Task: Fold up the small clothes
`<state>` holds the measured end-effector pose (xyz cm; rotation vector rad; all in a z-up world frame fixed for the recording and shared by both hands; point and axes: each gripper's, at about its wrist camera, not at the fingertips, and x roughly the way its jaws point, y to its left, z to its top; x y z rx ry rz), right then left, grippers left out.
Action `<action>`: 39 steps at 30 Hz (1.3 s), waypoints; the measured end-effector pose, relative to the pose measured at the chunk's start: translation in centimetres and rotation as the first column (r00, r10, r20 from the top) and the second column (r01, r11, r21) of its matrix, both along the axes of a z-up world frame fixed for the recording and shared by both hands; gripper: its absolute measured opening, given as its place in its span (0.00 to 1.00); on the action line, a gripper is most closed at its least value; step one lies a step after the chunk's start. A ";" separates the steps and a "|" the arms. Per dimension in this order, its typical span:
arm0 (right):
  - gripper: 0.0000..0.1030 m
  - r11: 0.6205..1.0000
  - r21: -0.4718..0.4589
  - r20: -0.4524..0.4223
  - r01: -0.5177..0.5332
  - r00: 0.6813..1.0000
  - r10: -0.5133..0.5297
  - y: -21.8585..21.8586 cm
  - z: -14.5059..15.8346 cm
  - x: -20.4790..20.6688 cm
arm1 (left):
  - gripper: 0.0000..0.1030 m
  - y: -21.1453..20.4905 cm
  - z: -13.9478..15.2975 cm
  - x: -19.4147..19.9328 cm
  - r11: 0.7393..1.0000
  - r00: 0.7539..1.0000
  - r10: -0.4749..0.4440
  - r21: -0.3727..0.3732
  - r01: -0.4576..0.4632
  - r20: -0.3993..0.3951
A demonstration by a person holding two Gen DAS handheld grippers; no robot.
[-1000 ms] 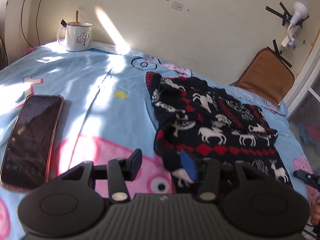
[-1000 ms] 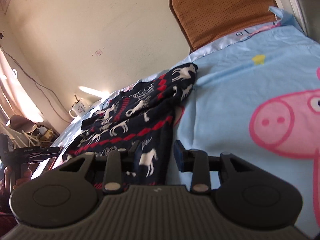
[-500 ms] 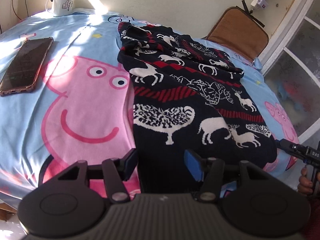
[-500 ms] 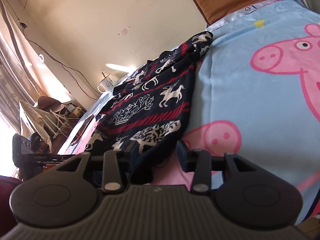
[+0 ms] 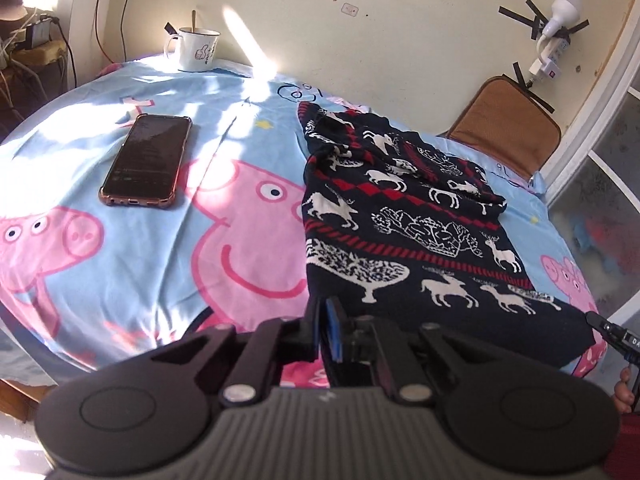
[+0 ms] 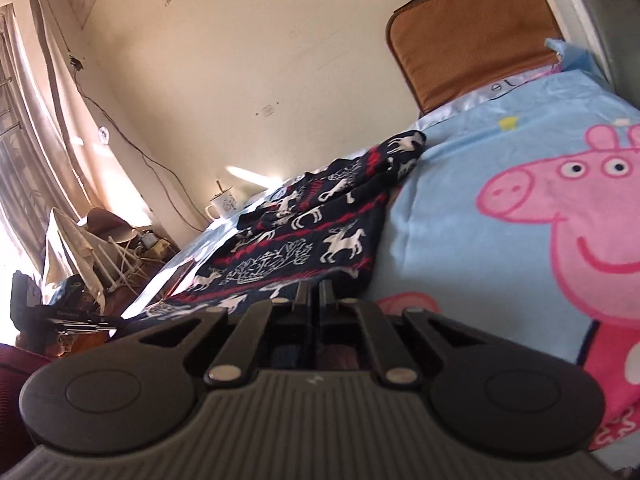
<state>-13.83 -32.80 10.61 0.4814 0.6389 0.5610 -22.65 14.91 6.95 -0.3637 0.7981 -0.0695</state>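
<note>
A dark navy knit garment (image 5: 404, 216) with white reindeer and red bands lies lengthwise on the blue cartoon-pig bedsheet (image 5: 120, 248). My left gripper (image 5: 322, 320) is shut on the garment's near left hem corner at the bed's front edge. My right gripper (image 6: 314, 296) is shut on the garment's (image 6: 304, 240) near right hem corner. The far end of the garment is bunched near the wall. The right gripper's tip (image 5: 612, 334) shows at the right edge of the left wrist view.
A phone (image 5: 146, 162) in a brown case lies on the sheet left of the garment. A white mug (image 5: 196, 50) with a spoon stands at the far left by the wall. A brown cushion (image 5: 506, 134) leans against the wall at the far right.
Both grippers have closed on the near hem of the garment; half a second ago their jaws were open. Both views have shifted since then.
</note>
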 end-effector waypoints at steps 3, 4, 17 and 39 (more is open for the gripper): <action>0.08 1.000 -0.003 -0.046 -0.016 0.999 0.016 0.5 -1.4 0.6 | 0.06 -0.4 -1.3 0.9 1.000 0.999 -0.006 -0.005 0.006 -0.041; 0.10 1.000 0.000 -0.064 -0.014 0.998 0.014 0.5 -1.9 0.7 | 0.06 -0.5 -1.8 1.2 1.000 0.998 -0.010 -0.012 0.010 -0.058; 0.36 0.983 0.095 -0.161 -0.157 0.972 0.170 4.0 -5.0 1.1 | 0.20 -1.1 -7.2 2.8 0.992 0.972 -0.100 -0.101 0.080 -0.213; 0.08 0.981 0.196 0.020 0.001 1.000 -0.005 5.5 -0.2 22.0 | 0.06 2.7 3.0 22.4 0.962 0.988 0.017 -0.272 0.025 0.152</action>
